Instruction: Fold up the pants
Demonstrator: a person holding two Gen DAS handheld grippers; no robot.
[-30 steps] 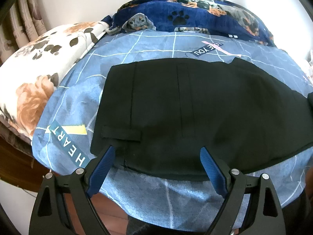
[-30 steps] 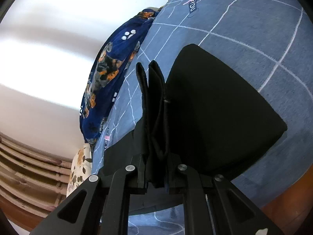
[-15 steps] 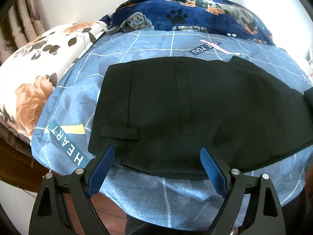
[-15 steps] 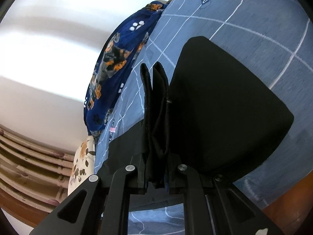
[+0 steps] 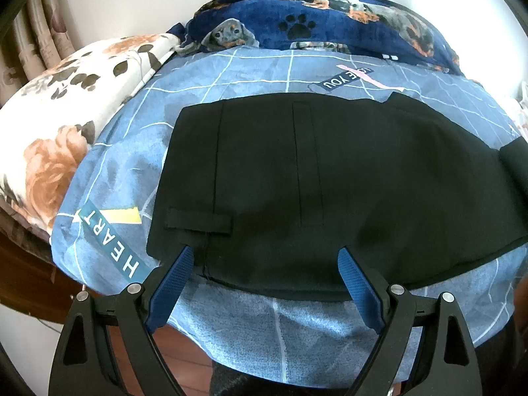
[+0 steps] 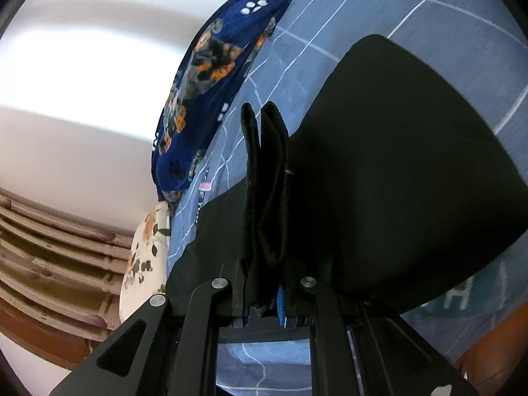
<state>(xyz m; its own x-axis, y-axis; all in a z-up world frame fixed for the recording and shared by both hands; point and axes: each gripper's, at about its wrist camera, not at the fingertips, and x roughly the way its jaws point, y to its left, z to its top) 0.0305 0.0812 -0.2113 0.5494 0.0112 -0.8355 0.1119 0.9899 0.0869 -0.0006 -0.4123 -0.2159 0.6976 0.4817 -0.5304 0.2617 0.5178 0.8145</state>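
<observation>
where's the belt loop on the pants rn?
Left wrist view, lower left: the belt loop lies flat on the pants, just above the open left gripper, right of the HEART label.

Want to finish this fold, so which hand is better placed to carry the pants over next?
Right. The right tongs are shut on a bunched edge of the black pants; the left tongs are open, holding nothing.

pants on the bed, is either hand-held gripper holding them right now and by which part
The right hand-held gripper is shut on the black pants, pinching a bunched stack of their leg-end layers. The left hand-held gripper is open at the waist edge, holding nothing.
</observation>
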